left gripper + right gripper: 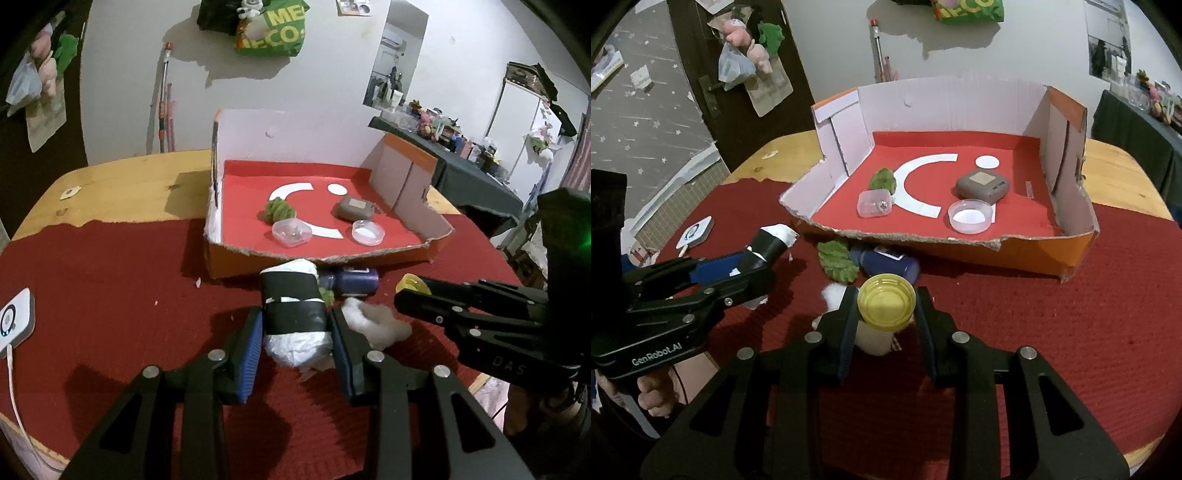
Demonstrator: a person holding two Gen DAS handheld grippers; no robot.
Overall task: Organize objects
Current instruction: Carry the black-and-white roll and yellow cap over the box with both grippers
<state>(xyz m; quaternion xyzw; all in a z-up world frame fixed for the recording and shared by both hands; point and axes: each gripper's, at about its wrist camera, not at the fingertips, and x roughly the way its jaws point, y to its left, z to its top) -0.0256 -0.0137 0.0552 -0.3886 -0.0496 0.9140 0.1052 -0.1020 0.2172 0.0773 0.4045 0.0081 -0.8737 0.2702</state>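
My left gripper (pixel 295 318) is shut on a roll (pixel 293 306) wrapped in black tape with crumpled white paper ends, held just above the red cloth. In the right wrist view that roll (pixel 774 240) sticks out of the left gripper (pixel 759 258) at the left. My right gripper (pixel 886 300) is shut on a small white jar with a yellow lid (pixel 886 304); its tip (pixel 404 295) enters the left wrist view from the right. On the cloth between them lie a dark blue bottle (pixel 886 263), a green leaf piece (pixel 836 260) and white cotton (pixel 373 322).
An open cardboard box (pixel 1027 254) with a red floor stands behind, its front wall torn low. Inside are a green leafy piece (pixel 882 179), a clear small case (pixel 873 203), a grey pouch (pixel 982 186) and a round clear dish (pixel 969 216). A white device (pixel 16 319) with a cable lies at the left.
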